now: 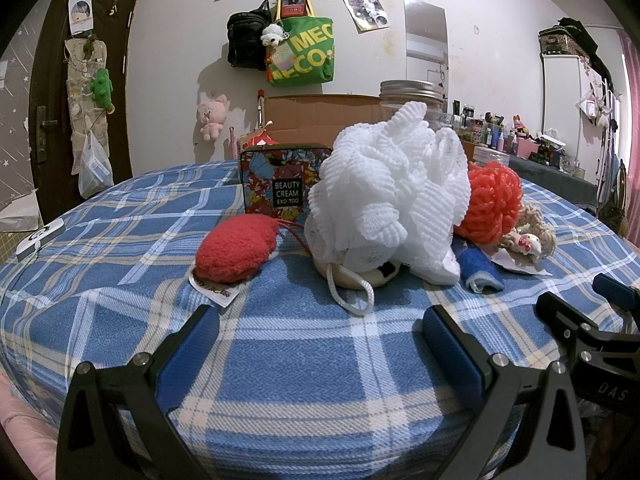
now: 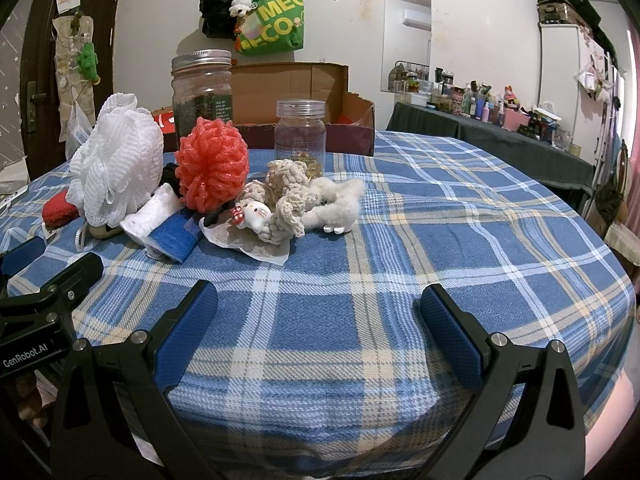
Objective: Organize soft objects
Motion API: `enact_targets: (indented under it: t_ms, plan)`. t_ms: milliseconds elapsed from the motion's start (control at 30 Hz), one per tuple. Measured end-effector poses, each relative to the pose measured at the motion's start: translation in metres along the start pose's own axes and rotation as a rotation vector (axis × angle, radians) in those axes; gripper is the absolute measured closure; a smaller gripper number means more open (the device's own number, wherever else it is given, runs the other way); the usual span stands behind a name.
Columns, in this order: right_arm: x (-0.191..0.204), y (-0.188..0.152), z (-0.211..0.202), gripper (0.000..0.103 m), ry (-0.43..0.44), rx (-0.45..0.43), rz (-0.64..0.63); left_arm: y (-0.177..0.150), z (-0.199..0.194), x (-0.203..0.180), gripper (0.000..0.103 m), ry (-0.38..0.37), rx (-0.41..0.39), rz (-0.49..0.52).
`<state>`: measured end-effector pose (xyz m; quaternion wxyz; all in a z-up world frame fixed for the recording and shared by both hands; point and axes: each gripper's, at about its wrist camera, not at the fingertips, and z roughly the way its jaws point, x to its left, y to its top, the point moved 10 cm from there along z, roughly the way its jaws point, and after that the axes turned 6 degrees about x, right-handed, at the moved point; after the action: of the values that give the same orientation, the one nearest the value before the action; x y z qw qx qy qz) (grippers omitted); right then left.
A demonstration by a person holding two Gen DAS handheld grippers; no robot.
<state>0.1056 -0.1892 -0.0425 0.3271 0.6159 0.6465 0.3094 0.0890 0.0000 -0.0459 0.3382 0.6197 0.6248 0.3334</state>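
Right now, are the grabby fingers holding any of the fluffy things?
No. The left gripper and right gripper are open and empty, short of the pile.

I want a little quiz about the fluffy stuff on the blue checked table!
1. True or false: the white mesh bath puff sits left of the orange mesh bath puff in the right wrist view.
2. Which lies nearest the left gripper? A) red fuzzy pouch B) clear plastic jar
3. Fill in: both grippers' fingers are ____; see the right gripper.

Key: 1 true; 2 A; 3 open.
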Motion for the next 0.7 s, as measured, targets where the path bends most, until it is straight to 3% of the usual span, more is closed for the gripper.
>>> enact_targets:
  t_ms: [700]
  plan:
    - [0.0001, -0.0001, -0.0003, 0.0, 0.0, -0.001, -0.002, -0.0001, 0.0, 0.0, 0.0, 0.0, 0.001, 0.0]
